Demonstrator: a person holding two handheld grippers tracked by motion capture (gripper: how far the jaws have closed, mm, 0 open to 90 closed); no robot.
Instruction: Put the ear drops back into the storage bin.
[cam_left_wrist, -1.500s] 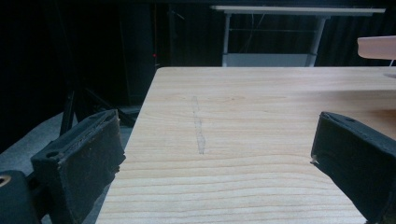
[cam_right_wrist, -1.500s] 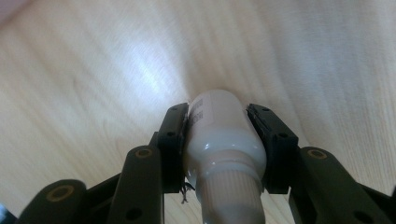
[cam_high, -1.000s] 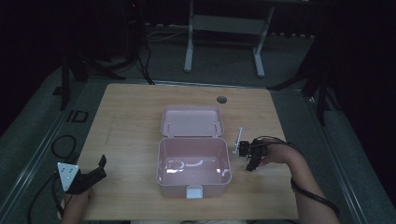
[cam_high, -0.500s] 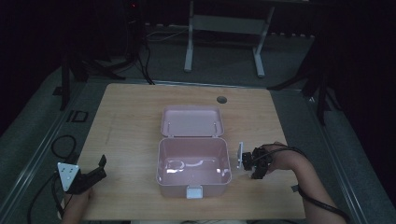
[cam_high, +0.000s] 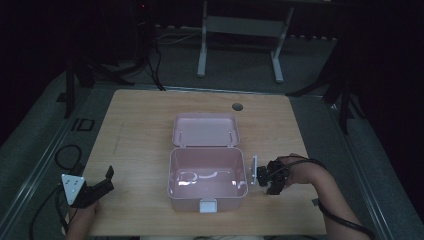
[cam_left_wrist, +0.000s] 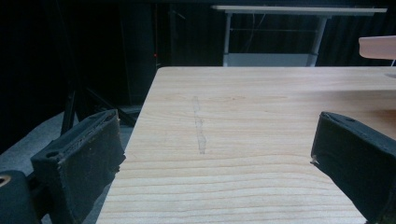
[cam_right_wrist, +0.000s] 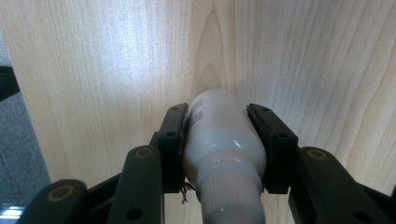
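Observation:
My right gripper (cam_right_wrist: 219, 116) is shut on a white plastic bottle (cam_right_wrist: 224, 144), one pad on each side of its body, cap end toward the camera. It hangs over the bare wood, pointing down. In the high view this gripper (cam_high: 266, 179) sits just right of the open pink box (cam_high: 185, 202), close to its right wall. The box's lid (cam_high: 206, 130) lies flat behind it, and the inside shows only reflections. My left gripper (cam_high: 106, 181) rests at the table's front left with its jaws wide apart. In its own view the left gripper (cam_left_wrist: 219, 140) has nothing between its jaws.
The wooden table (cam_high: 140, 125) has a round cable hole (cam_high: 237, 106) at the back. Its left edge runs close beside my left gripper, with grey floor (cam_left_wrist: 42, 135) below. A metal stand (cam_high: 240, 25) is on the floor beyond the table.
My right gripper has slid toward the table's near edge with the bottle, staying beside the box's right wall. The left gripper has kept still.

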